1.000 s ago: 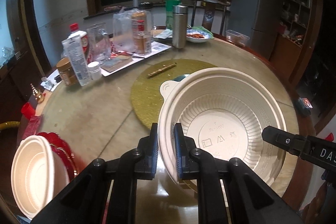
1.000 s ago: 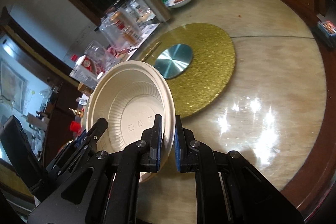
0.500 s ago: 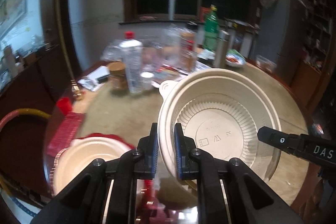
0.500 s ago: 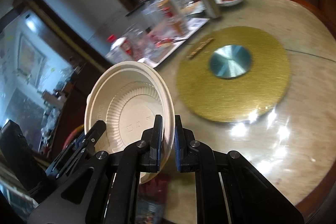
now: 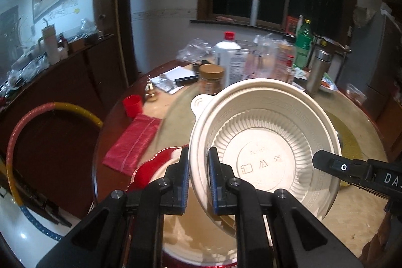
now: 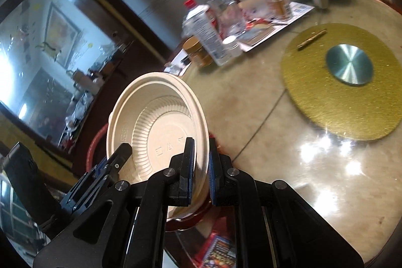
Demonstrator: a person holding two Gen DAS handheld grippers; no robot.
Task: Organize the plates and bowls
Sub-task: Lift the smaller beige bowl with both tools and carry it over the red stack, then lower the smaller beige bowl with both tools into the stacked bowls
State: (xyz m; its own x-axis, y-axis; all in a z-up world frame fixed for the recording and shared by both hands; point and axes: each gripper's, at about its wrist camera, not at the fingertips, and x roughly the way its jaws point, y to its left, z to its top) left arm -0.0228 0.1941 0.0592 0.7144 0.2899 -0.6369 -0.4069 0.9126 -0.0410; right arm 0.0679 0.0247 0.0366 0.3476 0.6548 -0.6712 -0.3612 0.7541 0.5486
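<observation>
Left wrist: bowl (image 5: 263, 142) rim clamped inside left claw (image 5: 198, 182).

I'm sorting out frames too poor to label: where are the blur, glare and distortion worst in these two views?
Left wrist view: the cream bowl is sharp, the bottles behind it soft, and the window frame bows from the fisheye lens. Right wrist view: the bottles are smeared, and white glare spots lie on the glossy table.

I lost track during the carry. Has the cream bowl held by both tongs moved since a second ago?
Yes. The cream bowl has left the gold mat and travelled left, toward the table's edge.
</observation>
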